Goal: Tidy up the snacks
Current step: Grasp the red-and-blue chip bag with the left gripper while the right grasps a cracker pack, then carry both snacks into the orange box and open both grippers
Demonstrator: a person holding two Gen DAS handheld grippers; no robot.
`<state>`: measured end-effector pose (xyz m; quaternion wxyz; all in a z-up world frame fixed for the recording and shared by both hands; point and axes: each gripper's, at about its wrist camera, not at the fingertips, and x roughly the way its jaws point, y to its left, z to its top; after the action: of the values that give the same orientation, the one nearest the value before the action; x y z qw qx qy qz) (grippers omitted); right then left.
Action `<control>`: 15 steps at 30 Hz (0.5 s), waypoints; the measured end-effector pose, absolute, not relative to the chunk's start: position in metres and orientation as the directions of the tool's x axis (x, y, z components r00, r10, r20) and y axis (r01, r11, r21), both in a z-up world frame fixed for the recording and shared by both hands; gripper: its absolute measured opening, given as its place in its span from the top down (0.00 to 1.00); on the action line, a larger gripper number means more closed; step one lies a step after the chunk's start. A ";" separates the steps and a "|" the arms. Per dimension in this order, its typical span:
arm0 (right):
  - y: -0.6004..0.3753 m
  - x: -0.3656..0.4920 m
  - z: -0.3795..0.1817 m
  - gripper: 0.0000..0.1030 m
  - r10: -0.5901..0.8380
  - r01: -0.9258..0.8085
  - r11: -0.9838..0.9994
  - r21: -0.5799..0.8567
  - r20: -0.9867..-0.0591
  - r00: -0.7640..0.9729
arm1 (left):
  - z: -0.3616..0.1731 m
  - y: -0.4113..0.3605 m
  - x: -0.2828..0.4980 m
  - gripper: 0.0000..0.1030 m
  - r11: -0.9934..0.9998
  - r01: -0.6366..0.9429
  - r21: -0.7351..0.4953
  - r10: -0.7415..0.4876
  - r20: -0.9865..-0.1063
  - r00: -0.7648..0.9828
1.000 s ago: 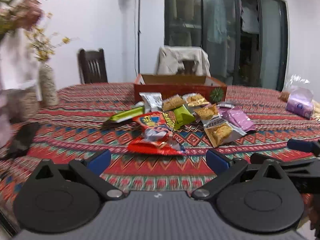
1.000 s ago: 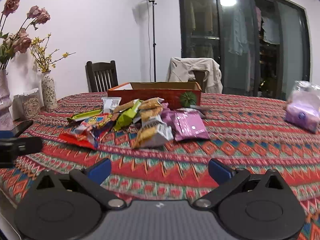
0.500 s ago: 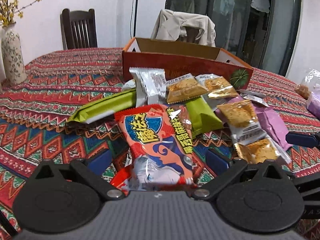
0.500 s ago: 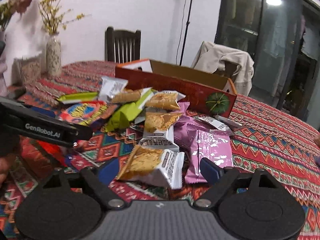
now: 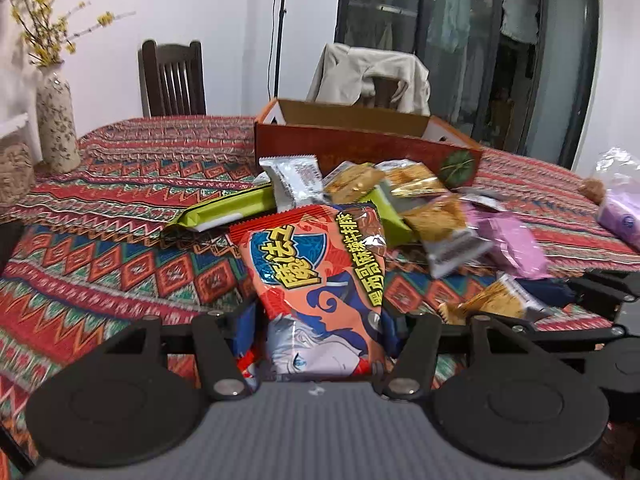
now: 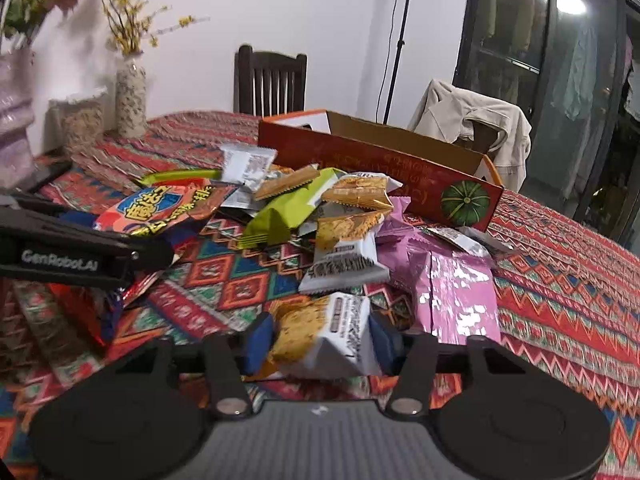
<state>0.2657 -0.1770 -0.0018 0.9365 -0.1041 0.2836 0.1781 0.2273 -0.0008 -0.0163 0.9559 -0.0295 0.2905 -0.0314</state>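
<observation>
The left gripper (image 5: 318, 332) has just been closing, and its blue pads now clasp the near end of the red snack bag (image 5: 320, 280), which juts forward from between them over the patterned surface (image 5: 100, 240). Ahead and to its left lies a green bar packet (image 5: 228, 212); straight ahead, past a silver packet (image 5: 296, 180), stands the open orange box (image 5: 360, 148). To the right of this gripper, the right gripper (image 6: 320, 340) has also just been closing and now pinches a white cracker packet (image 6: 328, 336) between its pads. Just beyond it sits a second cracker packet (image 6: 348, 252), with a pink pouch (image 6: 452, 280) ahead to its right, resting on the surface.
</observation>
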 end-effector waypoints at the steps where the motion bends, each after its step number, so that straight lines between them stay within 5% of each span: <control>1: -0.181 0.258 -0.001 0.53 0.288 -0.395 0.916 -0.073 -0.565 0.773 | -0.014 -0.002 0.219 0.42 0.996 0.047 -0.070 -0.078 -0.546 0.834; 15: -0.232 0.198 0.006 0.54 0.307 -0.316 0.946 0.072 -0.511 0.803 | 0.008 -0.019 0.176 0.42 0.997 0.067 -0.043 -0.079 -0.496 0.864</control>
<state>0.1975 -0.2319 0.0060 0.9494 -0.0086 0.2675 0.1641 0.1756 -0.0194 0.0082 0.9655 -0.0120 0.2575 -0.0377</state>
